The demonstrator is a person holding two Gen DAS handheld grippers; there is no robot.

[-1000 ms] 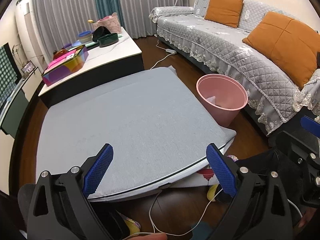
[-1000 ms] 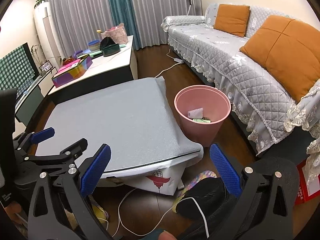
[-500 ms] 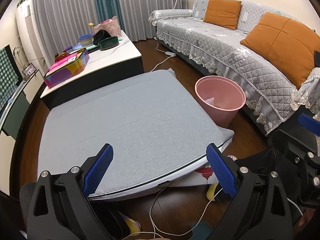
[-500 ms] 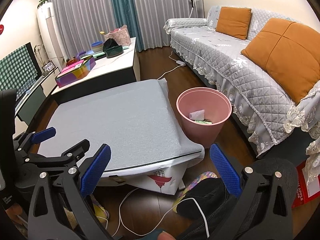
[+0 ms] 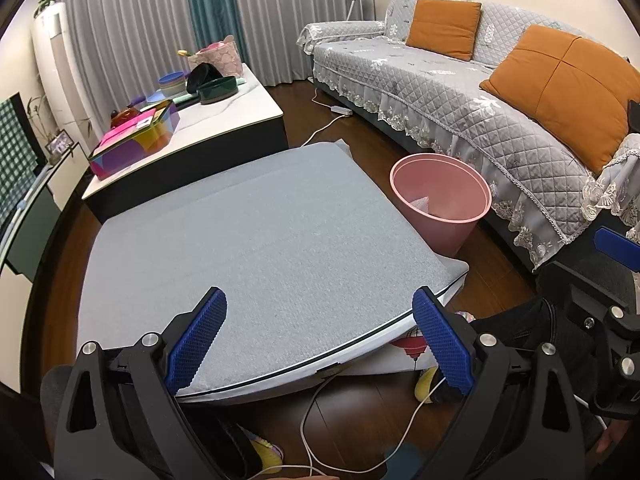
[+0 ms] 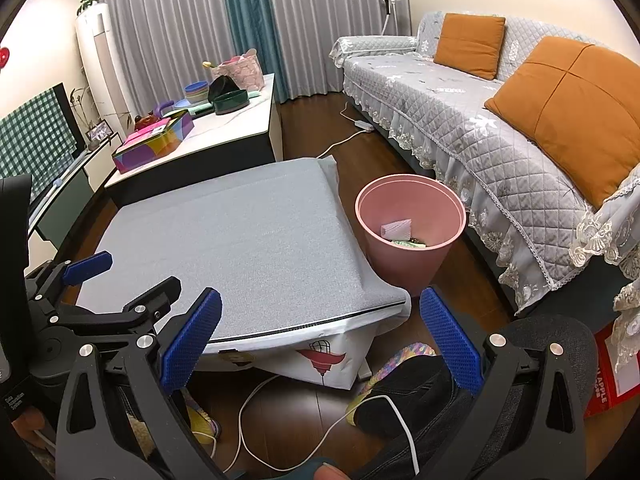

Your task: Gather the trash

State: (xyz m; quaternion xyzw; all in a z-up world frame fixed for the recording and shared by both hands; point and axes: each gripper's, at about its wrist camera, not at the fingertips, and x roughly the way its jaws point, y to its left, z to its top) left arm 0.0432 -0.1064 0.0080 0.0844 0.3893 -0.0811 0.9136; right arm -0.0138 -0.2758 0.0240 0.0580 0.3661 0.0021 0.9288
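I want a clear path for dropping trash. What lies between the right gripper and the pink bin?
In the right wrist view, only the grey pad's near corner and dark floor separate the open right gripper from the bin.

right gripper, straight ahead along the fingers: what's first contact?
Probably the grey padded table top: the open right gripper points over its near edge. The pink bin sits right of that line. Depth is unclear in the fisheye.
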